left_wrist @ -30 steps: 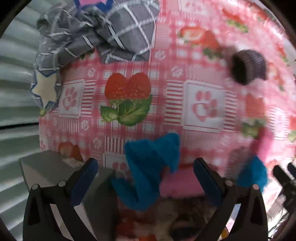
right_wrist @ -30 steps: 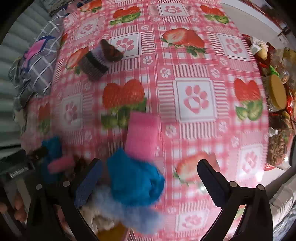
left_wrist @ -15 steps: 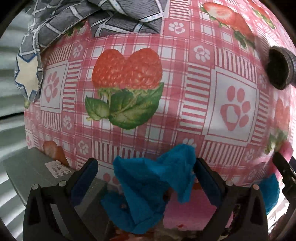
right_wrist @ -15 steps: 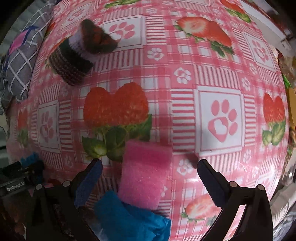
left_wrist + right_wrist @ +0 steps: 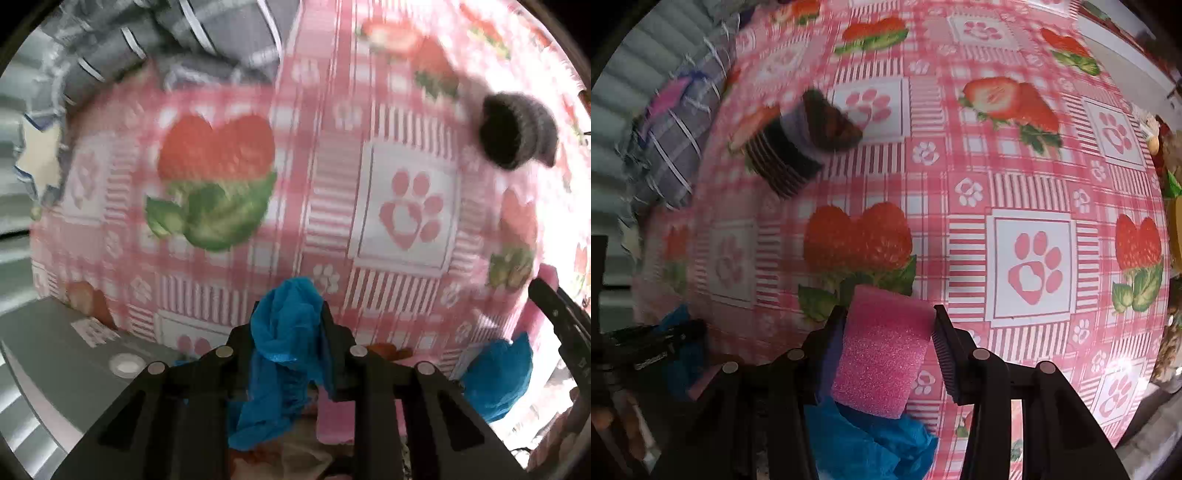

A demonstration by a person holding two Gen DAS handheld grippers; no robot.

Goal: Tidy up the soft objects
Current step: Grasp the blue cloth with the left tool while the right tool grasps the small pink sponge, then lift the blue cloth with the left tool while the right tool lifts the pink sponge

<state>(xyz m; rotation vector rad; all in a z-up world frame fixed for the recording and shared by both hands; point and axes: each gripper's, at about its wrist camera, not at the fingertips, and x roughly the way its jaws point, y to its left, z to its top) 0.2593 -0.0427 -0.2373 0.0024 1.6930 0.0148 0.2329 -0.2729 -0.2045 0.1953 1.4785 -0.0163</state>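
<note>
Trouble, if it comes, will start with the blue cloth point(image 5: 288, 332). The left gripper point(image 5: 290, 325) is closing on a bunched fold of it, the pads already pressing the fabric from both sides, while the rest hangs loose below the fingers over a pink piece and other soft things I can't make out. That grip looks shallow to me: a crumpled fold can slide out once the cloth is lifted, or the trailing end may drag its neighbours along.

The right gripper point(image 5: 888, 332) is closing too, with the pink sponge point(image 5: 882, 350) standing between its fingers. The left pad is against the sponge's side and the right pad sits at its edge; foam gives, so a squeeze on one corner could let it twist free. Right under that sponge lies more blue cloth, and if both hands rise apart they might tug the same heap two ways.

Past the sponge, well up the strawberry tablecloth point(image 5: 1034, 184), a dark knitted roll point(image 5: 801, 140) waits untouched, and beyond it at the cloth's edge a grey checked fabric point(image 5: 676, 136) is bundled. Both views are smeared, so the finer contact is hard to judge.
</note>
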